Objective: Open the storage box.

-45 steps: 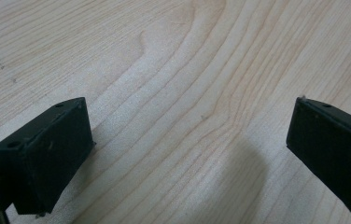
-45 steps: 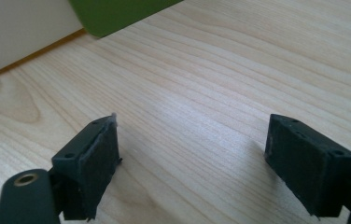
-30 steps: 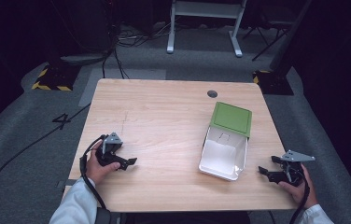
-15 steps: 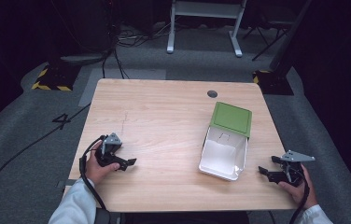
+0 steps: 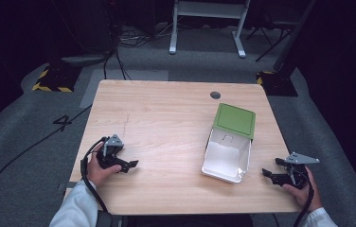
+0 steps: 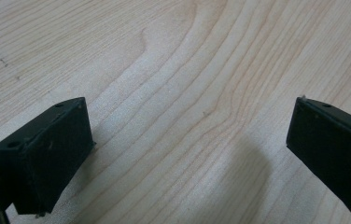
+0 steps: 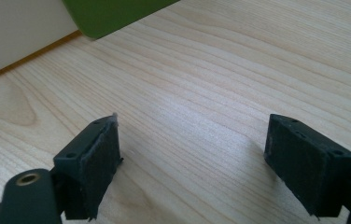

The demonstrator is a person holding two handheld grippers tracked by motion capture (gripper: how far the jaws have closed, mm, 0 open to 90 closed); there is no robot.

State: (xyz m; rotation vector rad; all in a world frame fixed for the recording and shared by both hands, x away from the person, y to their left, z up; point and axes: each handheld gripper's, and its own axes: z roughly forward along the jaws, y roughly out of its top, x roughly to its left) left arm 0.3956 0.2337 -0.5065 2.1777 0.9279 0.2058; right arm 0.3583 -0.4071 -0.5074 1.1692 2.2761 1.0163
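A white box (image 5: 226,158) with a green lid (image 5: 234,120) hinged back lies on the right half of the wooden table (image 5: 166,123); its inside looks empty. My left gripper (image 5: 129,165) rests on the table near the front left, held in a hand, jaws wide apart with bare wood (image 6: 187,140) between them. My right gripper (image 5: 271,172) sits near the front right corner, just right of the box, also open over bare wood. The right gripper view catches the box's white wall (image 7: 15,32) and green lid edge (image 7: 113,14) at its upper left.
A small dark round hole (image 5: 215,95) sits near the table's far edge. Around the table lies grey floor with cables (image 5: 39,142), yellow-black hazard tape (image 5: 50,87) and a white stand's legs (image 5: 204,28) at the back.
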